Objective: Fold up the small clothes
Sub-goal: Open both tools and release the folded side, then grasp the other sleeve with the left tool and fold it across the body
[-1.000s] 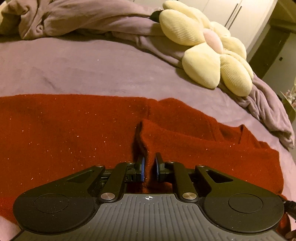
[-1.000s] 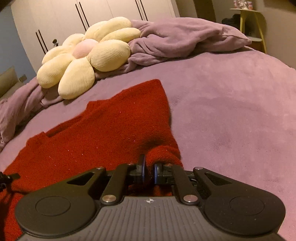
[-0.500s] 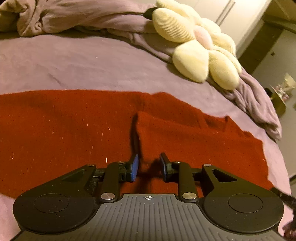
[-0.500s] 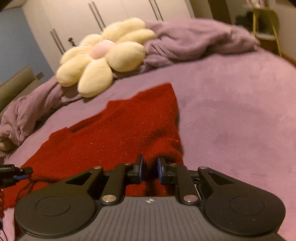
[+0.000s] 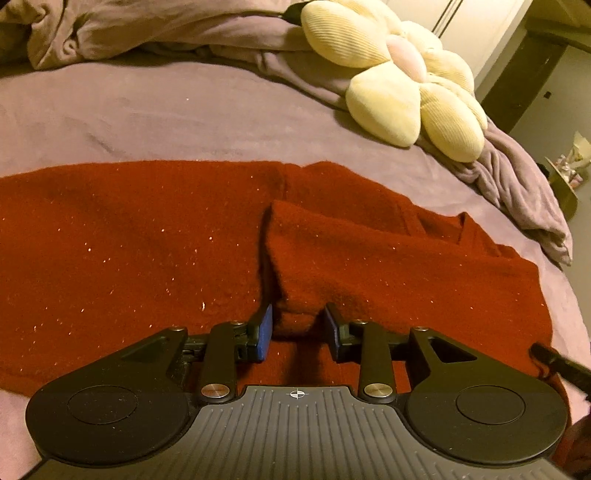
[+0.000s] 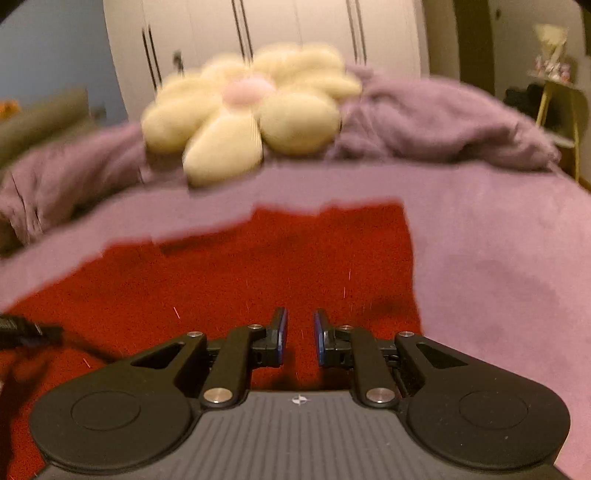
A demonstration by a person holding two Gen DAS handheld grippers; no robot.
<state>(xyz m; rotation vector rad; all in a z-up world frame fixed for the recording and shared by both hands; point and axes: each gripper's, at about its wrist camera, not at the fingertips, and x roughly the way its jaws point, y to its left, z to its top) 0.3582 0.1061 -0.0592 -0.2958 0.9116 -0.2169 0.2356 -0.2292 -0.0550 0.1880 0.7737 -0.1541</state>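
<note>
Red sweater [image 5: 147,251]: it is laid flat on the purple bed cover [image 5: 184,110]; small glittering specks are seen in the knit. One part [image 5: 369,266] is folded over the rest, and its raised edge runs away from the left gripper.
Sweater in the right wrist view [image 6: 258,273]: it is spread on the cover, with its far right corner lying square; the picture is blurred.
Left gripper [image 5: 298,328]: the jaws are spread apart. A bump of the folded red cloth is seen between them; the left blue pad [image 5: 264,332] is clear of it, and contact at the other pad cannot be told.
Right gripper [image 6: 299,338]: the jaws are parted, and nothing is held between them; only the flat red knit is seen beyond the gap.
Flower cushion [image 5: 406,81]: cream petals with a pink centre; it is placed on the crumpled purple blanket [image 5: 166,29] at the far side of the bed, well apart from the sweater.
Wardrobe doors [image 6: 295,37]: white, seen behind the cushion.
</note>
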